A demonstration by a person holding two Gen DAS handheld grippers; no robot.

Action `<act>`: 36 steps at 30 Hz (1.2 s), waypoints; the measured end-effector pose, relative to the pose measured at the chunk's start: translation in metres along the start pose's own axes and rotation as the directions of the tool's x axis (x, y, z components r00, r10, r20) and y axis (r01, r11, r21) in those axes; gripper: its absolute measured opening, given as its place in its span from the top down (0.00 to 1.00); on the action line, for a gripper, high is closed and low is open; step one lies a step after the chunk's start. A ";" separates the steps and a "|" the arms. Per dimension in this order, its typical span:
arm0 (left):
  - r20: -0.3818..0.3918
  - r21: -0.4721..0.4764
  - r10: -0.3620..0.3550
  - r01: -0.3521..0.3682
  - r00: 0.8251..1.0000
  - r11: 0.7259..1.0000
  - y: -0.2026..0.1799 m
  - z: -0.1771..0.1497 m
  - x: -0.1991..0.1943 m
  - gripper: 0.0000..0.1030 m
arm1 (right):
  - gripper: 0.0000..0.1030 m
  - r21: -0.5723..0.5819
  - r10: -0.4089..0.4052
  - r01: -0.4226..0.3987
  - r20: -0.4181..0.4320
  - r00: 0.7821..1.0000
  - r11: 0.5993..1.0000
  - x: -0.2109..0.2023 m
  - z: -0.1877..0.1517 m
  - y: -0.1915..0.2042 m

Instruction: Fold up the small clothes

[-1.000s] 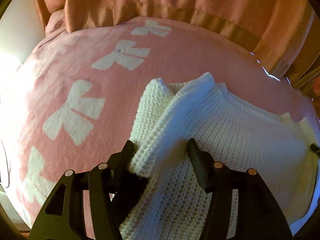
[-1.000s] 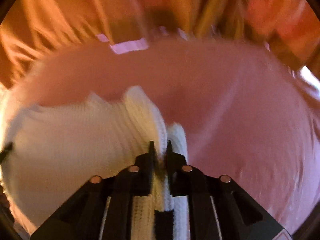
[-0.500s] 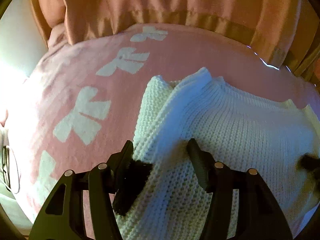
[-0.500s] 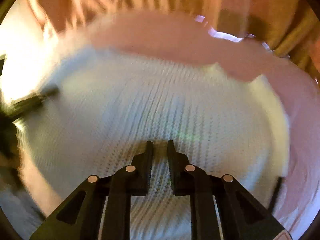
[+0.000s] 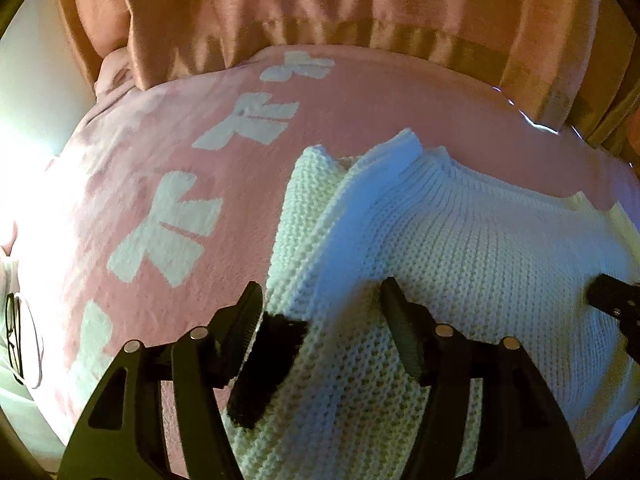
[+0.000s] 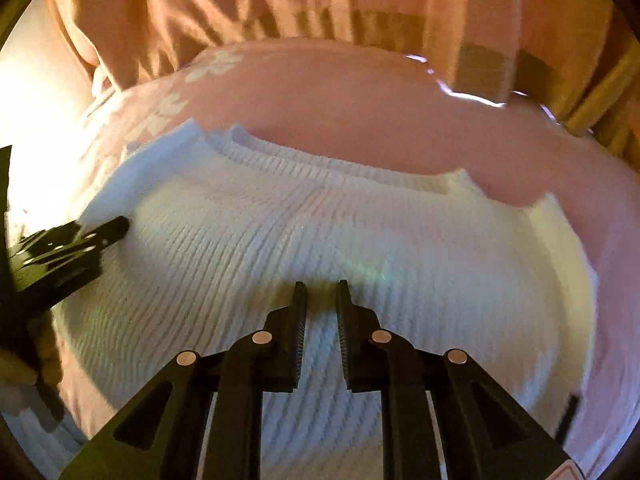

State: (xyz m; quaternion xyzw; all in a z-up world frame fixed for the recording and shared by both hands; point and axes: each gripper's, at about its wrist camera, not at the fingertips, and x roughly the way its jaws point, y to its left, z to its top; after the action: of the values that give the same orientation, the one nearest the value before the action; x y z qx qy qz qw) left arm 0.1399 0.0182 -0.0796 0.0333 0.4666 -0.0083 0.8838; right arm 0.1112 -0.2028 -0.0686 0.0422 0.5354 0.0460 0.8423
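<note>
A white knit sweater [image 5: 460, 248] lies on a pink blanket [image 5: 120, 184] with white bows. Its left sleeve [image 5: 308, 208] is folded in over the body. My left gripper [image 5: 320, 300] is open and straddles the folded sleeve near its lower part. In the right wrist view the sweater [image 6: 320, 232] fills the middle. My right gripper [image 6: 322, 292] hovers over the sweater's body with its jaws nearly together and nothing between them. The left gripper [image 6: 108, 228] shows at that view's left edge. The right gripper's fingers [image 5: 600, 292] show at the left wrist view's right edge.
Orange satin bedding [image 5: 320, 8] is bunched along the far side of the blanket. It also shows in the right wrist view [image 6: 320, 0]. A bright light glares at the left [image 5: 16, 128]. White fabric with a dark print [image 5: 16, 332] lies at the left edge.
My right gripper let go of the right sleeve fold and swung left over the sweater's body. My left gripper stayed open over the folded left sleeve.
</note>
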 end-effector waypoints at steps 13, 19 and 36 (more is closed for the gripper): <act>-0.004 -0.082 0.045 -0.045 0.999 0.996 0.019 0.008 0.012 0.26 | 0.85 0.057 0.032 -0.035 0.061 0.998 0.998 0.019 0.051 -0.004; 0.001 -0.075 0.033 -0.033 0.999 0.997 0.026 0.010 0.012 0.26 | 0.74 0.107 -0.051 0.047 0.043 0.998 0.993 -0.047 0.008 -0.067; 0.072 0.056 -0.072 0.068 0.995 0.996 -0.018 -0.020 -0.050 0.27 | 0.79 0.063 0.053 -0.059 0.097 0.994 0.996 -0.071 -0.040 -0.041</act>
State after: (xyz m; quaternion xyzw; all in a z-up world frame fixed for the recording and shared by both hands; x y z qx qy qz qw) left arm 0.0942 0.0008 -0.0508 0.0402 0.4342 -0.0531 0.8984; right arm 0.0462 -0.2514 -0.0273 0.0871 0.4946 0.0501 0.8633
